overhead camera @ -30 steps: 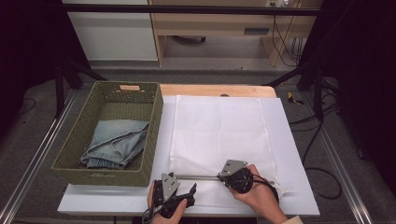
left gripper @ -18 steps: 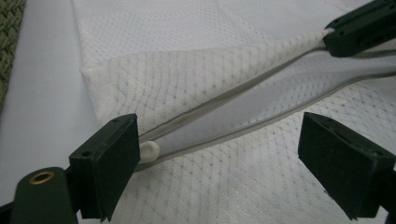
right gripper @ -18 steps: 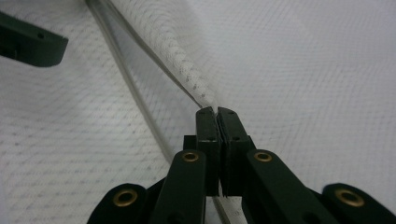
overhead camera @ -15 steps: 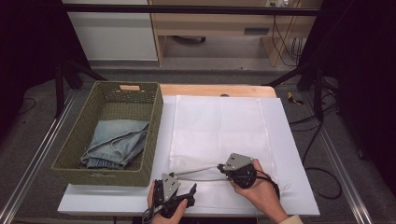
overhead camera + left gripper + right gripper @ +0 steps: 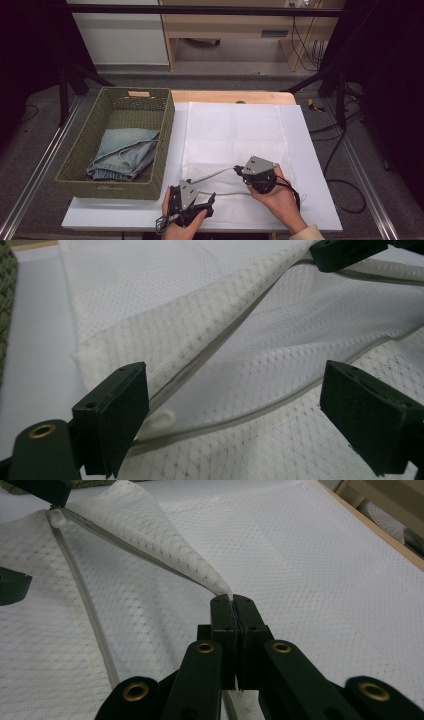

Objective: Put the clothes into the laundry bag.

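A white mesh bag (image 5: 235,135) lies flat on the white tabletop, its zippered mouth towards the person. My right gripper (image 5: 236,170) is shut on the upper edge of that mouth and holds it raised, so the mesh peaks at the jaw tips (image 5: 232,600). My left gripper (image 5: 210,200) rests at the table's front edge, left of the right one, open. Its jaws stand wide at the bag's mouth (image 5: 235,425), with the lower zipper edge (image 5: 260,407) lying between them untouched. The mesh bag (image 5: 150,290) gapes open ahead of them.
A green woven basket (image 5: 165,150) stands on the left of the table with folded blue jeans (image 5: 125,152) inside. A wooden strip (image 5: 230,96) runs along the table's far edge. Dark stands and cables flank the table.
The right gripper has risen a little with the bag's upper edge, widening the mouth. The left gripper has stayed where it was.
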### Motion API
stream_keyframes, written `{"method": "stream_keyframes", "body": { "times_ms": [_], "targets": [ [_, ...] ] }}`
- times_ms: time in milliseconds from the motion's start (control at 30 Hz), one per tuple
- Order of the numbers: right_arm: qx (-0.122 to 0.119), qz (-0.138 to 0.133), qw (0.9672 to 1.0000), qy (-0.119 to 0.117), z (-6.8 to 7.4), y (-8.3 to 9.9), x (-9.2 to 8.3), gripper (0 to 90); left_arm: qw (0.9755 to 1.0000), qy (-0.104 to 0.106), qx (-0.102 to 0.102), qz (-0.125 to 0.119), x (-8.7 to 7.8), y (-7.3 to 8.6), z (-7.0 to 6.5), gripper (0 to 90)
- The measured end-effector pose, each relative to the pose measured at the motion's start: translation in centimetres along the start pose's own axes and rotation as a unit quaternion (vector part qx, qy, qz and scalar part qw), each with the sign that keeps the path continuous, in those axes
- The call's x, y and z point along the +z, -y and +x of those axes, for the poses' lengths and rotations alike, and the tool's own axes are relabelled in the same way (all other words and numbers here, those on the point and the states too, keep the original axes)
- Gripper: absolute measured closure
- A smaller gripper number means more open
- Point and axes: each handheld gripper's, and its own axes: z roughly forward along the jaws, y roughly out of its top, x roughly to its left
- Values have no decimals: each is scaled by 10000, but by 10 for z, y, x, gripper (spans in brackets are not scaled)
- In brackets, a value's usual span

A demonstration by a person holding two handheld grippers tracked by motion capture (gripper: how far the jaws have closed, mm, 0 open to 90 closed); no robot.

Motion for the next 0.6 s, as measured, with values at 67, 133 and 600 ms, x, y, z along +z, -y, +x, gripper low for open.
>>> {"method": "stream_keyframes", "body": {
  "times_ms": [67, 133, 600],
  "targets": [
    [27, 28, 10000, -21, 0, 2, 2, 891, 10000, 29, 51, 49, 2, -6, -1, 119],
    [46, 55, 10000, -48, -1, 4, 3, 891, 9997, 81, 162, 161, 5, -13, -1, 116],
    [501, -4, 9986, -193, -7, 17, 3, 891, 9974, 453, 322, 462, 4, -54, 18, 110]
  ]
}}
